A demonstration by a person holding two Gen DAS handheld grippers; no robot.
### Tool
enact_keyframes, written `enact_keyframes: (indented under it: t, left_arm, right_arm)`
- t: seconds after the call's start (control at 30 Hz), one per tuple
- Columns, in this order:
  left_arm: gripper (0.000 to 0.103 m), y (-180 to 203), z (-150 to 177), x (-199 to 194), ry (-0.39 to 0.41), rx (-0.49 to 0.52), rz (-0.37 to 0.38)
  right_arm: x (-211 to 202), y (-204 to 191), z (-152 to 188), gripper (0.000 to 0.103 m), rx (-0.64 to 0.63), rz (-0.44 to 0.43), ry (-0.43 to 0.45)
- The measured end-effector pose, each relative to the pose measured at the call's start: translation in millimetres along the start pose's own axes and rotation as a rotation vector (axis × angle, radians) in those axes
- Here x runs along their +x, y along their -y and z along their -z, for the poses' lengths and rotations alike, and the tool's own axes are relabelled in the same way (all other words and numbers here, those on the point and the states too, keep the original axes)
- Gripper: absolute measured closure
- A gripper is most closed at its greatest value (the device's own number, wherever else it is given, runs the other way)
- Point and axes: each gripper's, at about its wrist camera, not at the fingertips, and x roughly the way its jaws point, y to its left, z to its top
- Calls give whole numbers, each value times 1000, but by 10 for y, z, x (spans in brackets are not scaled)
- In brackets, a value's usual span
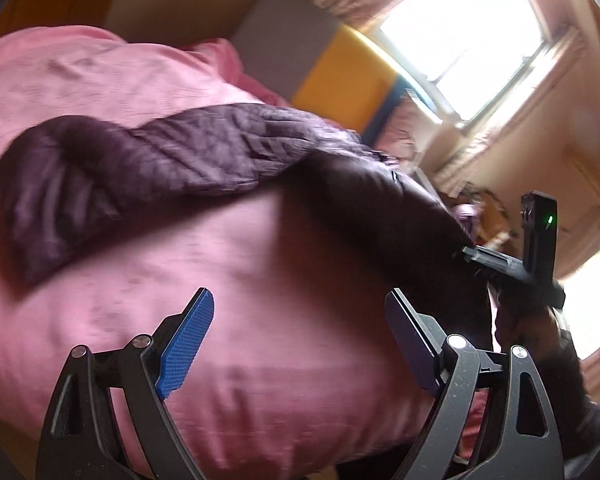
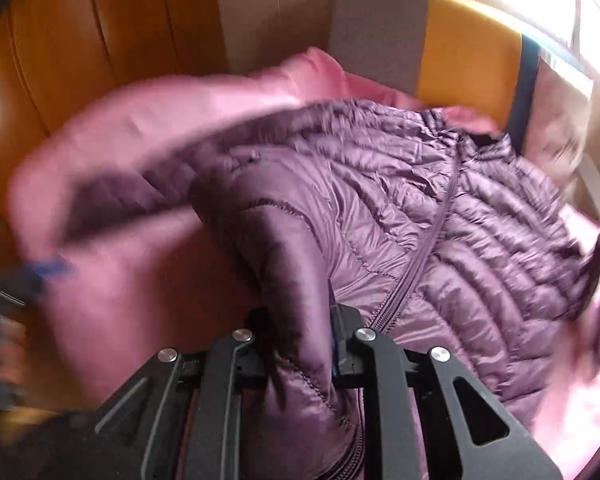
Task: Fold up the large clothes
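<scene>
Lying zip-up across pink bedding, purple jacket, right fingers pinching hem, left wide, empty

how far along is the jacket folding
Early. Done: the purple puffer jacket lies spread, zipped, on the pink bedding. In hand: the right gripper is shut on a bunched edge of it. Left: the left gripper is open over bare bedding, one sleeve still stretched out, no fold finished.

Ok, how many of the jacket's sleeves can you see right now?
1. One sleeve stretches left across the pink bedding. The jacket lies zipped; its other sleeve may be hidden, or be the fold in the right gripper.
</scene>
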Motion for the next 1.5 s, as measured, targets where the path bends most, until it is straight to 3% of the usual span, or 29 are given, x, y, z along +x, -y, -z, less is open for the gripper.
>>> enact_keyframes:
  t: [0.07,0.13,0.17,0.4,0.63,0.73,0.77,0.8,0.83,0.87,0.9,0.93,1.07,1.17,1.37,1.4,1.5]
  left_arm:
    - [15,73,-24,30,-6,-8,80]
    - [12,133,-64,93,-10,-17,144]
    - [12,172,-94,143,-12,-18,166]
    - [9,404,-391,664,-30,-2,228]
    - [9,871,-484,1238,-96,153,310]
    - [9,959,-459,1379,-129,174,364]
    - [14,986,-454,1418,-157,171,398]
    - [23,1029,-427,1398,-178,170,429]
    - [38,1051,-430,1418,-205,172,454]
    - [50,1069,-422,1420,-224,181,463]
    - [56,1077,-409,1402,-231,190,462]
    - [68,1074,-405,1387,-240,195,463]
    - [81,1017,-474,1231,-240,186,453]
    - [88,973,-503,1067,-225,170,452]
    - [95,667,-483,548,-173,93,380]
    - [95,593,-465,477,-177,68,379]
    - [94,462,-353,412,-190,10,365]
  right_arm:
    - [-243,240,-25,87,84,-200,27]
    - [-397,488,-43,87,138,-338,51]
    - [-429,591,-21,87,156,-366,57]
    - [-305,1079,133,87,264,-407,33]
    - [-291,1109,202,85,280,-426,36]
    - [-240,1208,239,75,299,-415,24]
    - [-237,1230,245,63,303,-408,21]
    - [-264,1240,262,52,307,-393,26]
    - [-286,1258,279,49,310,-383,36]
    - [-306,1275,296,42,318,-387,43]
    - [-326,1290,310,28,329,-386,50]
    - [-372,1327,336,23,354,-385,70]
    - [-643,1487,523,18,422,-350,157]
    - [-806,1644,781,18,483,-234,168]
    - [-855,1738,1470,18,498,109,39]
    - [-844,1731,1597,18,502,139,18]
    - [-746,1692,1861,26,539,106,-22]
